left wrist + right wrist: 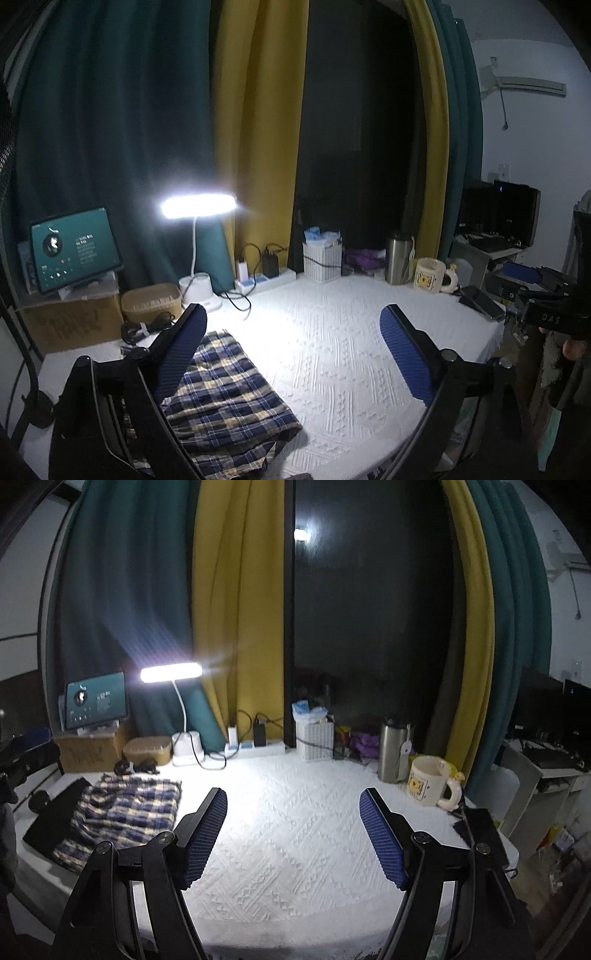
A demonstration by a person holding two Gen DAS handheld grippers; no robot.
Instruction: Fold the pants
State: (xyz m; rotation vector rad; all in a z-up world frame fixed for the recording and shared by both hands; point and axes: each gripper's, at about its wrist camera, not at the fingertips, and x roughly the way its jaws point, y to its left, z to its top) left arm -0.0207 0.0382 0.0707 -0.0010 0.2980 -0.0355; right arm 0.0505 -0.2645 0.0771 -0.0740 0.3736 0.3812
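Note:
The plaid navy-and-cream pants point(225, 402) lie folded in a compact stack on the white textured tablecloth point(332, 350), at the table's left side. They also show in the right wrist view point(125, 808), left of my right gripper. My left gripper point(295, 354) is open and empty, held above the table, its left finger point(181, 354) over the pants' edge. My right gripper point(293, 830) is open and empty above the bare middle of the cloth point(295, 849), apart from the pants.
A lit desk lamp point(199, 206), tablet point(74, 251) on a cardboard box, power strip with chargers point(266, 277), white basket point(321, 258), steel flask point(393, 753) and yellow-print mug point(430, 781) line the table's back. A phone point(484, 830) lies at the right edge.

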